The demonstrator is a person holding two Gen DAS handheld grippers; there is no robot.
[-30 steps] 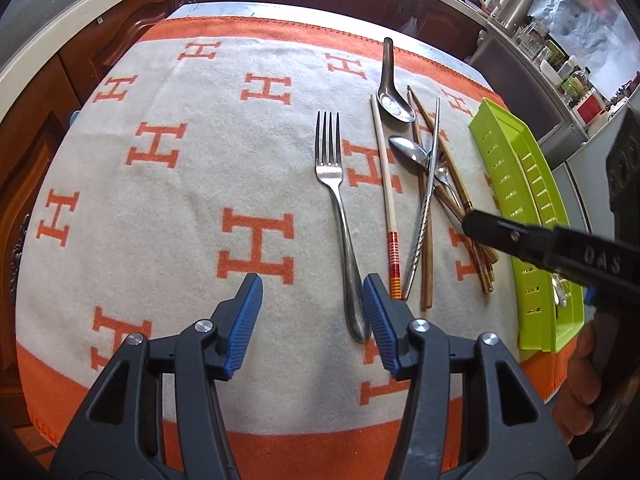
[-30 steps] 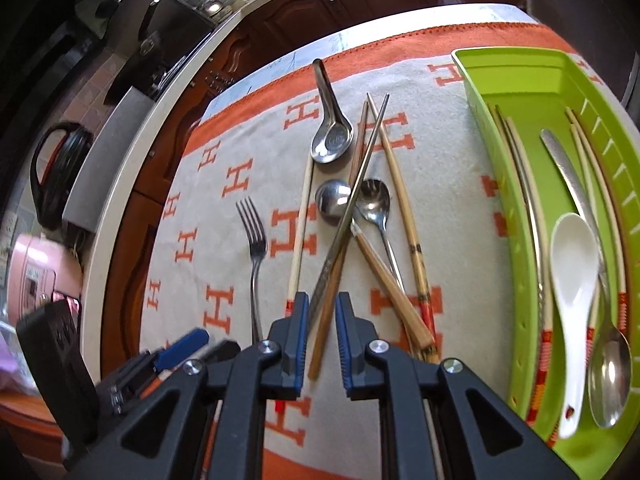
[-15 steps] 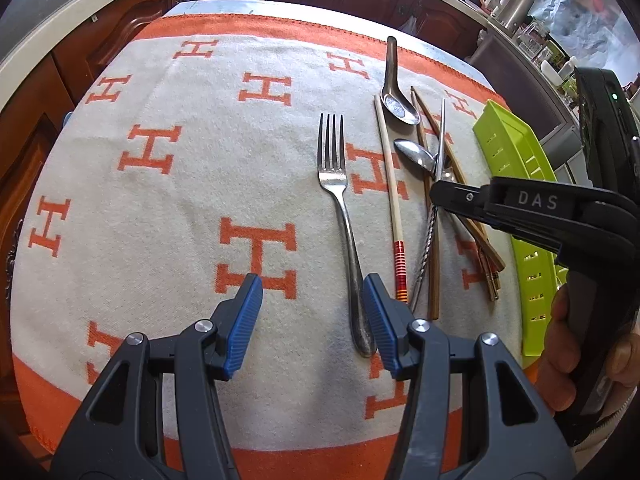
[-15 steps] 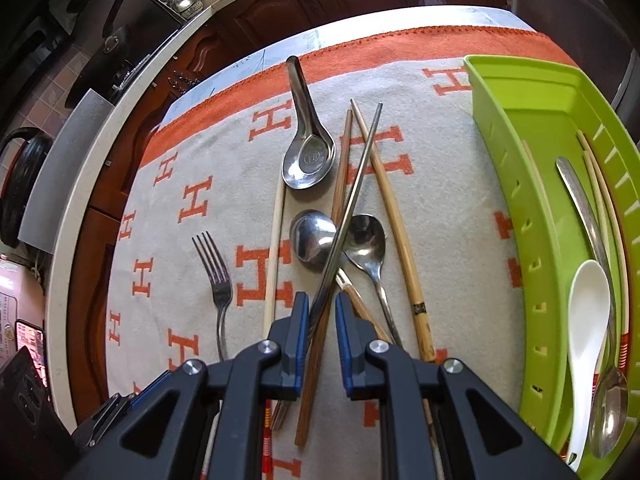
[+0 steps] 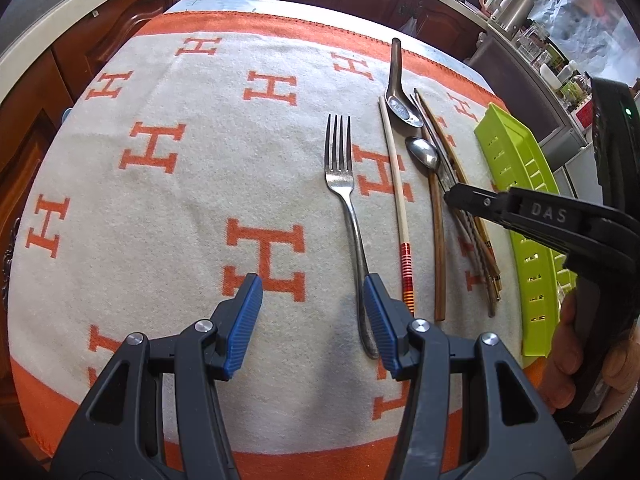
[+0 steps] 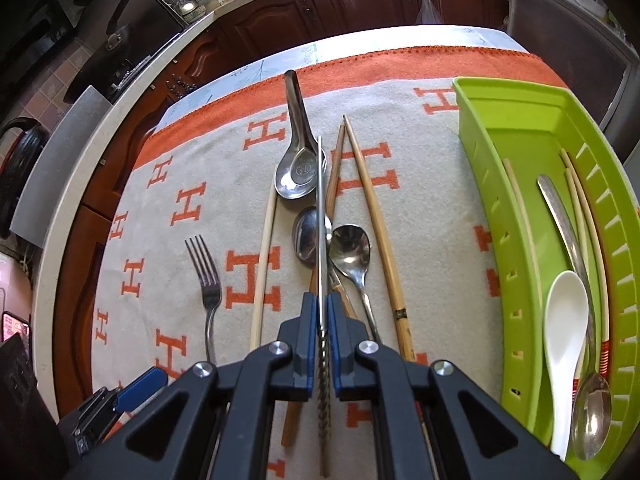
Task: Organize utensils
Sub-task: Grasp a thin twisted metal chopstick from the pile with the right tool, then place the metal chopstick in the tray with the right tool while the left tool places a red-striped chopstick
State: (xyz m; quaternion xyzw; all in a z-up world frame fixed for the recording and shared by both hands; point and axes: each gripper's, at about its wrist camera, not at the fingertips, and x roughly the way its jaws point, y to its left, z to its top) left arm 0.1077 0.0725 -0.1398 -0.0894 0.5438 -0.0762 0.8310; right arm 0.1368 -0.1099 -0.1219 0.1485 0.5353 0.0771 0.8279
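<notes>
surface: table under a cream blanket (image 5: 192, 200) with orange H's
left of the right jaws: fork (image 6: 206, 280), pale chopstick (image 6: 264, 256)
ahead: spoons, chopsticks, piled
right: green tray (image 6: 492, 208)

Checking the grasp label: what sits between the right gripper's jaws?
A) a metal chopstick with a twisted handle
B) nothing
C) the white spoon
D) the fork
A: the right gripper is closing with its blue pads on either side of the metal chopstick, whose twisted handle runs back between the jaws.
</notes>
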